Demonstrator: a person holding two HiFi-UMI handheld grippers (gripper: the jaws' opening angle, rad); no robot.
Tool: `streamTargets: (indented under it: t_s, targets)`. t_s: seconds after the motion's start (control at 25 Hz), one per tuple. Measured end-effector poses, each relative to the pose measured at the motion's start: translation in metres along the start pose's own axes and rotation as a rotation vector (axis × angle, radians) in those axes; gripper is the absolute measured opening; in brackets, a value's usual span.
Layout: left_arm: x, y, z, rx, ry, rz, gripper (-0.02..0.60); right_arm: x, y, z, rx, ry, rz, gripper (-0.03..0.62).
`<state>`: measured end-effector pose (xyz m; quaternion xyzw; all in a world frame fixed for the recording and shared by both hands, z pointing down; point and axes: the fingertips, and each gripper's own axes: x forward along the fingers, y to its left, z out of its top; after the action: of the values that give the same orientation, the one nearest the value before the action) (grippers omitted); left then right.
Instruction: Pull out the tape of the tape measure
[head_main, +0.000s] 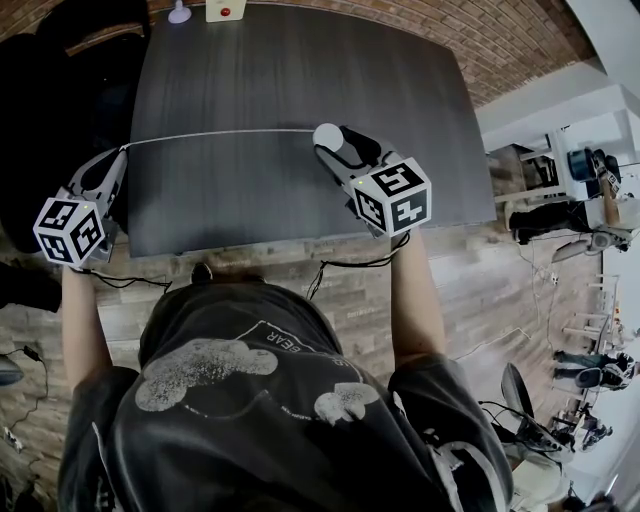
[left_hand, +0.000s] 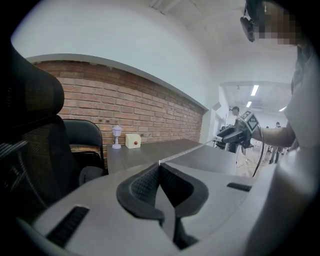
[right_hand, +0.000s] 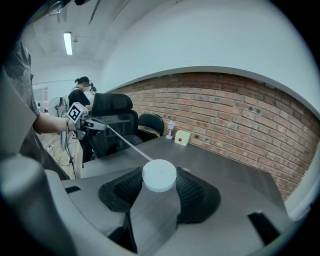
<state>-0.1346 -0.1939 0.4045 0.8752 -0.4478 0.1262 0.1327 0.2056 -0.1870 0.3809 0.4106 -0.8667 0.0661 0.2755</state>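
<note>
A round white tape measure (head_main: 327, 136) sits between the pads of my right gripper (head_main: 331, 143), which is shut on it above the dark table (head_main: 300, 70). In the right gripper view the white case (right_hand: 159, 175) fills the gap between the jaws. A thin white tape (head_main: 220, 134) runs taut from the case leftward across the table to my left gripper (head_main: 121, 152), which is shut on the tape's end at the table's left edge. The tape (left_hand: 186, 152) leaves the closed left jaws and stretches to the right gripper (left_hand: 223, 134) in the distance. The left gripper (right_hand: 101, 126) shows far off in the right gripper view.
A small white lamp (head_main: 179, 13) and a white box with a red button (head_main: 224, 10) stand at the table's far edge by the brick wall (right_hand: 235, 110). Black office chairs (left_hand: 30, 150) stand left of the table. Other people stand in the background.
</note>
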Motion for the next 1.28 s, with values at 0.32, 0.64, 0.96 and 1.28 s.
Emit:
streamTargets:
  t_s: [0.32,0.64,0.96,1.28]
  targets:
    - [0.0,0.006,-0.009,-0.025,0.012,0.014,0.009,0.001,-0.005,-0.006,0.011,0.015,-0.013,0.232]
    - [-0.007,0.019,-0.018,-0.061,0.022,0.054,0.009,0.002,-0.007,-0.01,0.009,0.025,-0.023,0.232]
    - [-0.01,0.033,-0.018,-0.067,0.026,0.086,0.009,0.004,-0.012,-0.01,0.012,0.025,-0.03,0.232]
    - [-0.007,0.038,-0.011,-0.068,0.019,0.101,0.009,0.002,-0.02,-0.006,0.009,0.021,-0.033,0.232]
